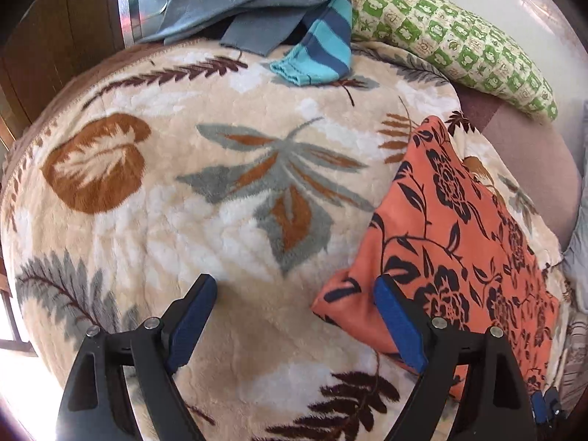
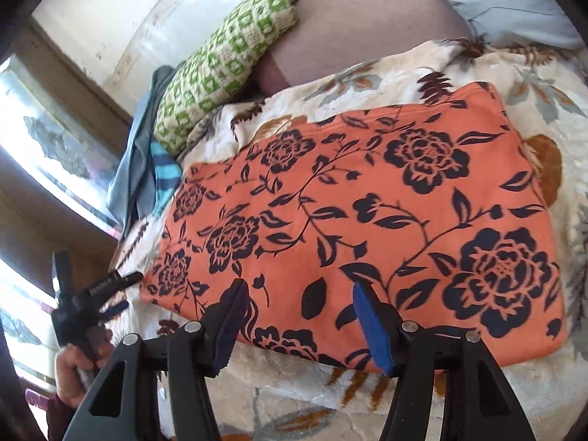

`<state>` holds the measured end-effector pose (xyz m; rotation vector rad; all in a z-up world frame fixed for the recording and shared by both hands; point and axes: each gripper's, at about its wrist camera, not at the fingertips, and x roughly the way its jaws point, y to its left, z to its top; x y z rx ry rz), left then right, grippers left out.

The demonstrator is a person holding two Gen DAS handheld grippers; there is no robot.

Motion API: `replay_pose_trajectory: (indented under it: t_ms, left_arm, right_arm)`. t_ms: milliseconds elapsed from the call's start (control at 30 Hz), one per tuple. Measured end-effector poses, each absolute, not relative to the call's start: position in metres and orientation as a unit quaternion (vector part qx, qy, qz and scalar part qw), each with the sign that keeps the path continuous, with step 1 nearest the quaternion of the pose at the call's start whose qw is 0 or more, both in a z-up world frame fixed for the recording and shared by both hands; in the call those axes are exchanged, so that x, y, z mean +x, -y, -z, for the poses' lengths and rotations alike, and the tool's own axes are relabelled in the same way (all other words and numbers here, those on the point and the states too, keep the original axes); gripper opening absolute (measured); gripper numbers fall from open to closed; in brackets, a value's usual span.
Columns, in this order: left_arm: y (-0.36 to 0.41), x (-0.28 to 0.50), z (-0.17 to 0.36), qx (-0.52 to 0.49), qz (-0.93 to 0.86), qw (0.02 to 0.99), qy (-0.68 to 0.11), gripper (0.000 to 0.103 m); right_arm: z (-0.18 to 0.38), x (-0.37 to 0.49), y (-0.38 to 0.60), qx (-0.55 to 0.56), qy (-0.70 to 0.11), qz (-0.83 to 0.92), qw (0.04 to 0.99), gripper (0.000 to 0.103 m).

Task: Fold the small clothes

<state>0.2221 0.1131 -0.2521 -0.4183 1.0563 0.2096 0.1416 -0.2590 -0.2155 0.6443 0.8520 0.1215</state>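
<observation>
An orange garment with dark flowers (image 2: 367, 198) lies folded into a flat rectangle on the leaf-patterned blanket (image 2: 312, 382). My right gripper (image 2: 299, 288) hovers open above the garment's near edge, and nothing is pinched between its blue pads. In the left wrist view the same garment (image 1: 459, 239) lies at the right. My left gripper (image 1: 294, 281) stands wide open over bare blanket (image 1: 183, 202), and its right finger overlaps the garment's near corner. The right wrist view shows the left gripper (image 2: 128, 290) beside the garment's left corner, held by a hand (image 2: 77, 367).
A blue striped garment (image 1: 323, 47) and a grey-blue cloth (image 1: 257, 0) lie heaped at the blanket's far edge. A green patterned pillow (image 1: 459, 44) rests against the wall behind. A mauve sheet (image 2: 349, 36) and a pale blue pillow (image 2: 496, 0) lie beyond the blanket.
</observation>
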Motion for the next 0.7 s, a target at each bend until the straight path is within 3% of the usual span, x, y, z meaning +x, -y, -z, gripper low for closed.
replay_pose_trajectory:
  t_ms: [233, 700]
  left_arm:
    - [-0.116, 0.213, 0.264, -0.269, -0.075, 0.815, -0.508, 0.088]
    - [-0.106, 0.199, 0.249, -0.373, -0.002, 0.801, -0.468, 0.084]
  right_arm:
    - [0.213, 0.11, 0.27, 0.352, -0.388, -0.058, 0.85, 0.063]
    - [0.238, 0.162, 0.241, 0.312, -0.414, -0.091, 0.85, 0.063]
